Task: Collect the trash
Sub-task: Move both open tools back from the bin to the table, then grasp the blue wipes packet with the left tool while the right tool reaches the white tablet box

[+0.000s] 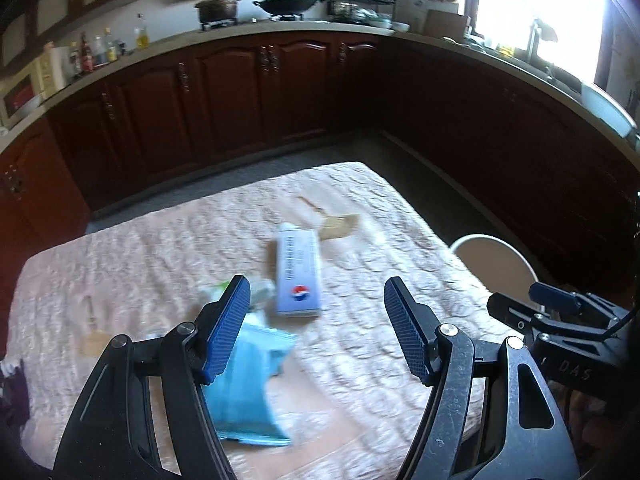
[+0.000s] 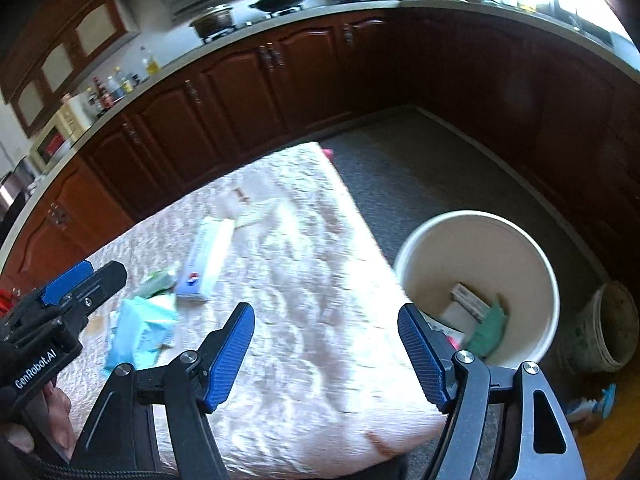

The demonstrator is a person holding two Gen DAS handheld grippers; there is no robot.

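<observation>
Both my left gripper [image 1: 318,320] and right gripper [image 2: 326,350] gape empty above the quilted table [image 1: 160,240]; crinkled blue wrapper [image 1: 248,392], flat rectangular carton [image 1: 298,272], round white bucket [image 2: 412,252].

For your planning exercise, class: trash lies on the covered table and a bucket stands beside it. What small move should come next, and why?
Probably lower the open left tool onto the crumpled light-blue plastic wrapper. It lies nearest that tool, both tools are empty, and the white round bucket already holds some trash.
</observation>
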